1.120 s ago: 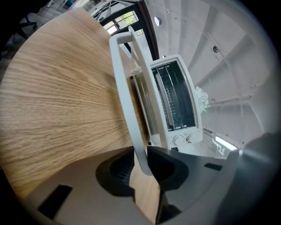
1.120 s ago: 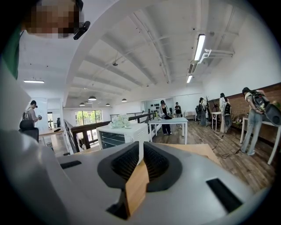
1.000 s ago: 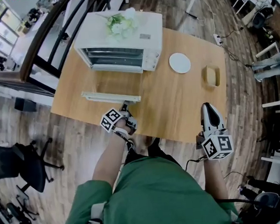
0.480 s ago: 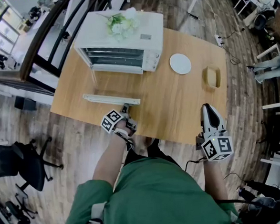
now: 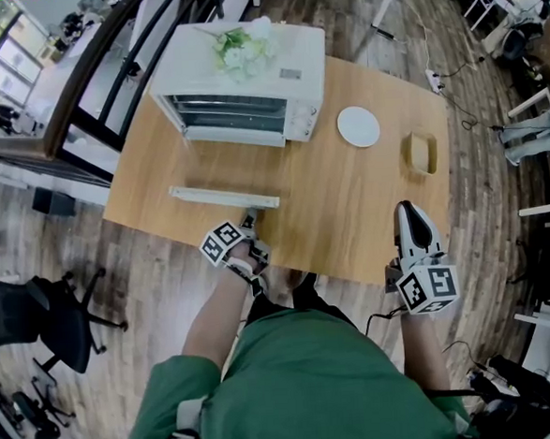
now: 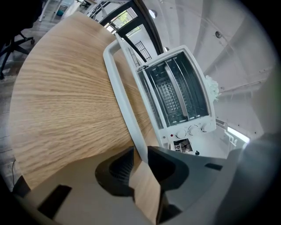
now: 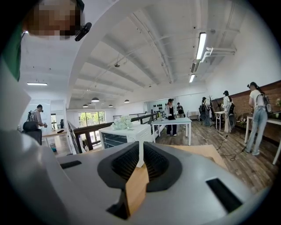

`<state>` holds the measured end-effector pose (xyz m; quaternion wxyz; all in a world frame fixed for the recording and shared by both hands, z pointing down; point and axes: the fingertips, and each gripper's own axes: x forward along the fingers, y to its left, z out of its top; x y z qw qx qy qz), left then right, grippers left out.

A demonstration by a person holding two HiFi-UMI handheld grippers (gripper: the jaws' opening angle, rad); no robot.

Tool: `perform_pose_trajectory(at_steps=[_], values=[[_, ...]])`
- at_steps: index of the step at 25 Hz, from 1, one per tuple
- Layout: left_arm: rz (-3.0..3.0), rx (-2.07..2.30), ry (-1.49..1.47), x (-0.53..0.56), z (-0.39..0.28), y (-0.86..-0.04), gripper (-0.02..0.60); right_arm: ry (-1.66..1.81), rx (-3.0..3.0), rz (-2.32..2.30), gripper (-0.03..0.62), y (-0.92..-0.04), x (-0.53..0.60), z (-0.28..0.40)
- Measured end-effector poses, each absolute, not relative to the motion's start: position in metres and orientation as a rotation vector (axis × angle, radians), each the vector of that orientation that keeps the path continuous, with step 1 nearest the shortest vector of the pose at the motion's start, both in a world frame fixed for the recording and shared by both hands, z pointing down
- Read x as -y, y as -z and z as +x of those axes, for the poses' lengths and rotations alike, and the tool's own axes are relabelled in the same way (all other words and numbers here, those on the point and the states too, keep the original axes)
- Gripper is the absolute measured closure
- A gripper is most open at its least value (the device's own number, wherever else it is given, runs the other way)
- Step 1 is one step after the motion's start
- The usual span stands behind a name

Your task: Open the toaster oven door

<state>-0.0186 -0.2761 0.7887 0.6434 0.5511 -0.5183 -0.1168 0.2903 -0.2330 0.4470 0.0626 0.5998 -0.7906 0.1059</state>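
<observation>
On the wooden table [image 5: 349, 199] in front of the person, the white toaster oven [image 5: 193, 60] stood toward the far side, its cavity and racks bare to the room. Its glass door [image 5: 224, 166] was swung right down toward the person, lying close to flat over the tabletop, so the opening itself looked done to me. The door's white handle [image 5: 225, 197] ran between the jaws of the left gripper [image 5: 253, 217], which were clamped on its right end. The right gripper [image 5: 408, 210] hung off to the side at the near table edge, jaws pressed together with nothing in them. What seemed left was only to let go of the handle and draw the left gripper clear.
</observation>
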Motion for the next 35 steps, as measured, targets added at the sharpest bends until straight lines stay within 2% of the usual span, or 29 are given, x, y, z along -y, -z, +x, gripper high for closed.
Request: perform_pose_trajectory(at_steps=[6,14,20,23,35], values=[[1.302,1.24,0.252,0.266,-0.048,-0.769,0.469,-0.313,2.42,1.8,0.545,-0.444,0.238,0.284],[1.528,1.325,0.326,0.272,-0.087,-0.688,0.468,-0.267,2.459,1.752,0.543,-0.437,0.25,0.264],[1.856,1.437,0.213,0.278,-0.089,-0.609,0.416,-0.228,2.528,1.667,0.473,-0.431,0.263,0.24],[2.006,1.507,0.149,0.272,-0.085,-0.572,0.396,-0.222,2.567,1.628,0.467,-0.428,0.267,0.23],[2.372,1.758,0.044,0.258,-0.081,-0.456,0.379,-0.18,2.698,1.512,0.456,-0.414,0.282,0.201]])
